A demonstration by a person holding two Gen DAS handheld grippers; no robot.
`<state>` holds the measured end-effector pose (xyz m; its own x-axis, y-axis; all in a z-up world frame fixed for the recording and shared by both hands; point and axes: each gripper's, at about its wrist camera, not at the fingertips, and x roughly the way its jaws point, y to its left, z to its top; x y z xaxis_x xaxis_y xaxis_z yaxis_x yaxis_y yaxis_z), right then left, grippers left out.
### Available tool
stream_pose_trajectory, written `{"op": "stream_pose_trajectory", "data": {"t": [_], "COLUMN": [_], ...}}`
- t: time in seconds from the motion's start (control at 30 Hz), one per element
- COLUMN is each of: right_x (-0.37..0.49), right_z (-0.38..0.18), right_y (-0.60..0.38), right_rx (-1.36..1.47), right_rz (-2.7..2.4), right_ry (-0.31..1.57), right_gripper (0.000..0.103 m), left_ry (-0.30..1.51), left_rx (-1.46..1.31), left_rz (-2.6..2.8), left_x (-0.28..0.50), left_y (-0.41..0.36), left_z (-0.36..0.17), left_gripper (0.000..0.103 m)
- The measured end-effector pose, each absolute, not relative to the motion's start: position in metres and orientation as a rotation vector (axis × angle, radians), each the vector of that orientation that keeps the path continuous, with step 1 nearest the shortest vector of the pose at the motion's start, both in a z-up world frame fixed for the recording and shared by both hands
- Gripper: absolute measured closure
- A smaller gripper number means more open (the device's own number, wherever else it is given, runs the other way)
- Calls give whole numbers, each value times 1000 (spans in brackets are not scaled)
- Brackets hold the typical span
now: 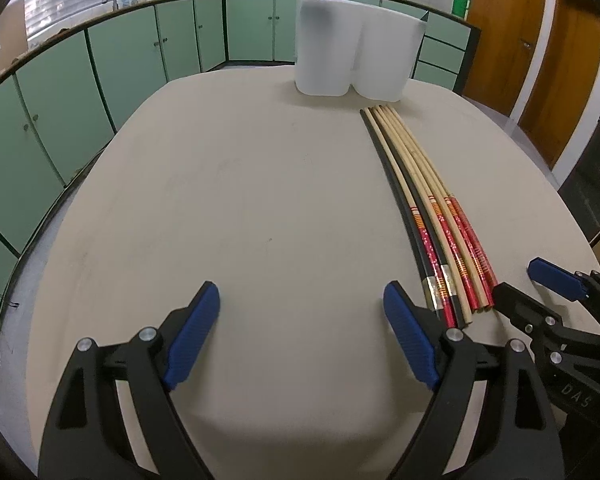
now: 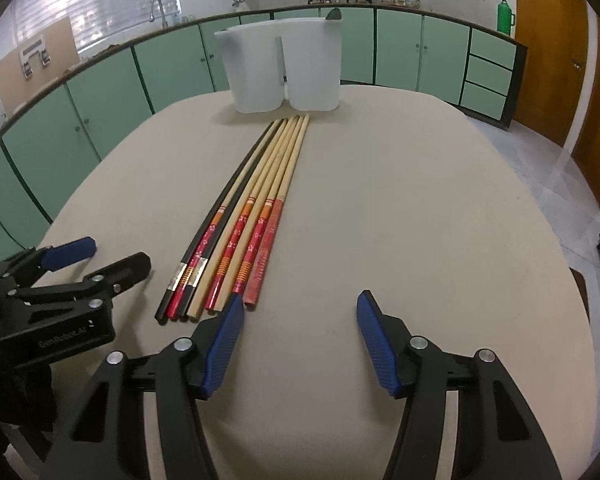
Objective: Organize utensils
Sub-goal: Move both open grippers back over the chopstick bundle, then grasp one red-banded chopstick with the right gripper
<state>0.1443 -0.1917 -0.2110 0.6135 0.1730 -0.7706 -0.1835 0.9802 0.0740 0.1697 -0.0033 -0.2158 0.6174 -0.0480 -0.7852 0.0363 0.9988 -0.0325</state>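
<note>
Left wrist view: left gripper (image 1: 301,334), jaws wide apart, nothing between them, low over the beige table (image 1: 240,200); chopsticks (image 1: 428,216) lie in one tight row just beside its right finger, butt ends toward the camera, tips pointing at the white two-compartment holder (image 1: 356,52) at the far edge; right gripper (image 1: 528,284) sits just past the row's near ends, fingers spread.
Right wrist view: right gripper (image 2: 300,320) likewise open and empty; chopsticks (image 2: 252,208) start just ahead of its left finger; holder (image 2: 280,68) upright, well apart from both grippers.
Judgement: first pick not yet made. Advice: take an outer stick, not the whole row; close across the decorated thick end where grip is surest; lift level to avoid rolling neighbours; sort black, plain and red-patterned sticks consistently between compartments.
</note>
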Motion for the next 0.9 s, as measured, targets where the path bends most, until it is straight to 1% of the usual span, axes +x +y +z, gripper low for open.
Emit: {"op": "stream_pose_trajectory", "data": {"t": [0.2, 0.33, 0.37, 0.5, 0.57, 0.6, 0.63, 0.67, 0.73, 0.9], "right_x": [143, 146, 147, 151, 151, 152, 151, 151, 151, 148], "right_z": [-211, -211, -211, -211, -211, -211, -211, -212, -212, -211], "right_y": [-183, -184, -182, -177, -178, -179, -181, -181, -185, -199], "right_rx": [-43, -2, -1, -20, -16, -10, -3, 2, 17, 13], "right_rz": [211, 202, 202, 199, 195, 199, 204, 209, 223, 159], "right_ry": [885, 889, 888, 887, 885, 884, 884, 884, 884, 878], "right_gripper": [45, 48, 52, 62, 76, 80, 87, 92, 96, 97], "left_ry": [904, 903, 903, 903, 902, 902, 903, 902, 901, 889], "left_rx": [-29, -30, -30, -31, -33, -33, -33, -32, -30, -29], "left_rz": [-42, -43, -41, -41, -41, -40, -40, -40, -40, -80], "left_x": [171, 170, 170, 173, 173, 173, 173, 174, 174, 168], "left_y": [0, 0, 0, 1, 2, 2, 1, 1, 1, -4], "left_z": [-214, -214, -214, -215, -215, -215, -215, -215, -215, -211], "left_gripper": [19, 19, 19, 19, 18, 18, 18, 18, 18, 18]}}
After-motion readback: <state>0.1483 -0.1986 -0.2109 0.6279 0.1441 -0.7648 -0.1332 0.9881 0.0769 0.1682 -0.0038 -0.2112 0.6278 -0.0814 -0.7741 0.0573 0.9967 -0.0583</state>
